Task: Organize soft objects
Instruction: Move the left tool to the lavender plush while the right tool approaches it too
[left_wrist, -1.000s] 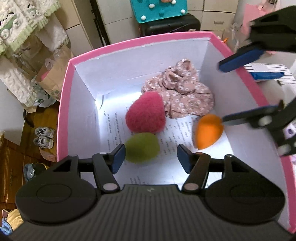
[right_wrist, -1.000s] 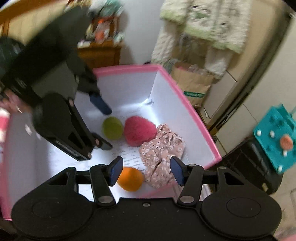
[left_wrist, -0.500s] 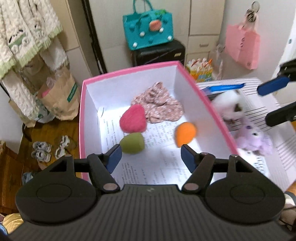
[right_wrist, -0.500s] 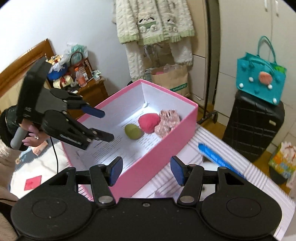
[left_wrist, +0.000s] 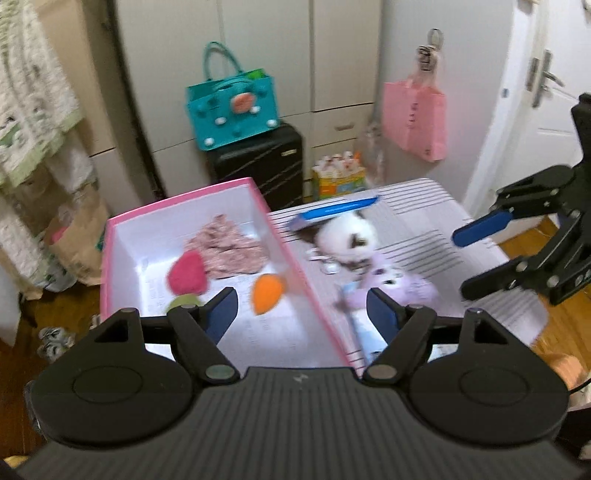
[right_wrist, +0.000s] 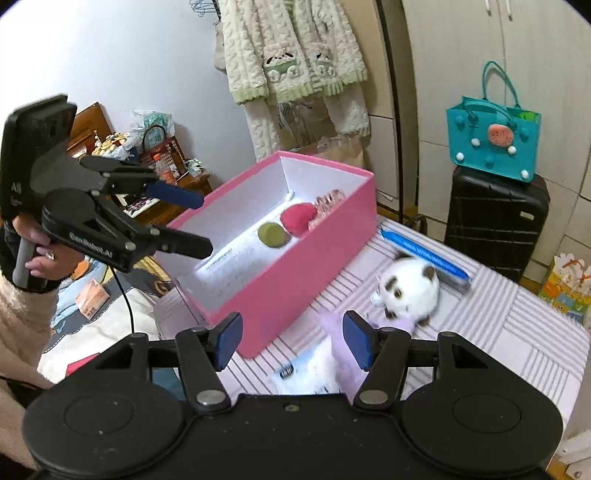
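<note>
Left gripper (left_wrist: 301, 314) jaws opening, empty, above pink box (right_wrist: 295, 280) rim, right gripper (right_wrist: 293, 341) opening, empty, over plush toys (right_wrist: 412, 288) on striped table (right_wrist: 517, 325).

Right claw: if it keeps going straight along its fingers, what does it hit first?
Probably the purple plush toy on the striped tabletop, which lies between the opening, empty fingers of the right claw. The white plush lies beyond. Depth is uncertain.

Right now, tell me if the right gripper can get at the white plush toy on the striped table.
Probably yes. The right gripper, jaws opening and empty, points at the white plush toy, which lies uncovered on the striped table beside the pink box; nothing stands between them.
</note>
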